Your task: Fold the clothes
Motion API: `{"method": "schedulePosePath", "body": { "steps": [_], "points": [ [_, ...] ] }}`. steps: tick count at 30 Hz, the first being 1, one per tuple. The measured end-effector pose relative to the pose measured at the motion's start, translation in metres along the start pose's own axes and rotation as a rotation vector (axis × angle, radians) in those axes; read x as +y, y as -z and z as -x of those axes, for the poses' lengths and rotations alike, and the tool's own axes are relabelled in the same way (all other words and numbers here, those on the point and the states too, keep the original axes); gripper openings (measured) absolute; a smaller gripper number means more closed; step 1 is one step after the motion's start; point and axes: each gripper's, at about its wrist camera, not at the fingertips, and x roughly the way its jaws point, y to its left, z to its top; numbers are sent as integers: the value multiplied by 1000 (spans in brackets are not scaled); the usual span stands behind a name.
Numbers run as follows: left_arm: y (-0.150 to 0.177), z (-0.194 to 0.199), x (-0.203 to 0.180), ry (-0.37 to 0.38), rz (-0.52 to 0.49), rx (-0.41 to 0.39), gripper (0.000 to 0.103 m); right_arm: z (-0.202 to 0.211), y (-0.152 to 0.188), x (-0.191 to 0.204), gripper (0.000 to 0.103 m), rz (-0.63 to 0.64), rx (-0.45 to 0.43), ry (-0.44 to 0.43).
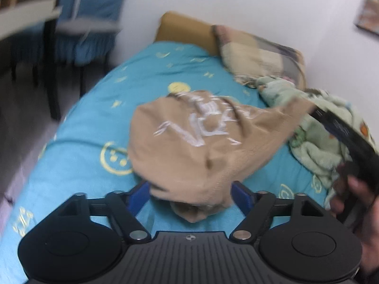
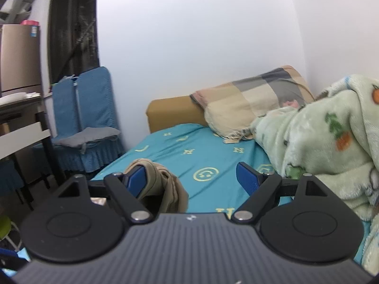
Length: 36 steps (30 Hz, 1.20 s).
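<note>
White walls [image 2: 201, 47] stand behind a bed [image 1: 94, 123] with a blue sheet that has yellow smiley faces on it. Far ahead of both grippers, at the head of the bed, sits a checked pillow [image 2: 255, 101]. A fluffy green blanket [image 2: 327, 142] is piled just right of the right gripper [image 2: 191, 177]. A blue chair [image 2: 87, 118] stands off to its left, beside a table [image 2: 21, 132].

A tan shirt [image 1: 199, 142] with white print lies bunched on the sheet, right in front of the left gripper [image 1: 191, 194]. Its near edge drapes between the two blue fingers [image 1: 139, 196]. Those fingers stand wide apart and pinch nothing.

From the right gripper's camera, a fold of the tan shirt hangs over the left blue finger and touches it. This gripper's fingers are spread wide too, so the cloth is only draped there, not squeezed.

A hand [image 1: 355, 203] holds the right gripper at the left camera's right edge. That picture is blurry.
</note>
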Motion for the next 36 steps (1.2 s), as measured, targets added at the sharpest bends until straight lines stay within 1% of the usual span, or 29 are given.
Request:
{"method": "schedulePosePath", "body": {
  "steps": [2, 3, 5, 7, 9, 10, 11, 12, 14, 15, 17, 19, 21, 22, 24, 25, 27, 30, 33, 34, 36],
  "points": [
    [5, -1, -21, 27, -88, -18, 94, 3, -4, 1, 83, -2, 5, -23],
    [8, -3, -32, 41, -138, -26, 94, 5, -7, 2, 83, -2, 10, -31],
    [12, -14, -57, 26, -217, -56, 95, 5, -10, 1, 83, -5, 23, -43],
    [14, -28, -76, -25, -286, -104, 94, 5, -10, -1, 83, -21, 30, -56],
    [13, -42, -90, -112, -339, -183, 94, 7, -10, -4, 83, -37, 27, -63],
    [12, -47, -93, -159, -337, -214, 94, 8, -10, -5, 83, -44, 20, -60],
    [10, -52, -93, -206, -321, -241, 94, 9, -10, -7, 83, -52, 13, -57],
    [7, -55, -89, -238, -271, -252, 94, 10, -10, -9, 83, -61, 5, -48],
    [-1, -54, -67, -259, -117, -246, 94, 8, -10, -17, 83, -97, 6, -19],
    [-4, -52, -56, -275, -45, -241, 94, 5, -9, -22, 83, -123, 21, -9],
    [-8, -48, -37, -333, 44, -214, 94, -3, -4, -33, 84, -184, 68, -4],
    [-9, -40, -22, -320, 103, -175, 94, -8, 1, -39, 84, -228, 112, -11],
    [-5, -30, -18, -263, 98, -133, 95, -10, 3, -40, 84, -231, 142, -25],
    [-1, -27, -24, -235, 49, -118, 95, -9, 3, -37, 84, -211, 150, -23],
    [8, -22, -42, -182, -87, -93, 95, -6, 3, -32, 84, -166, 162, -18],
    [13, -21, -50, -160, -167, -81, 95, -5, 3, -30, 84, -148, 169, -17],
    [28, -28, -76, -148, -344, -59, 94, -1, 4, -26, 84, -112, 181, -16],
    [57, -47, -117, -207, -596, -31, 94, 3, 6, -25, 83, -80, 211, -12],
    [84, -69, -136, -279, -806, -29, 94, 6, 8, -27, 83, -74, 237, -3],
    [92, -78, -139, -311, -871, -30, 94, 6, 9, -29, 83, -83, 243, -4],
    [111, -97, -144, -404, -1032, -40, 94, 6, 11, -32, 83, -106, 252, -8]
  ]
}}
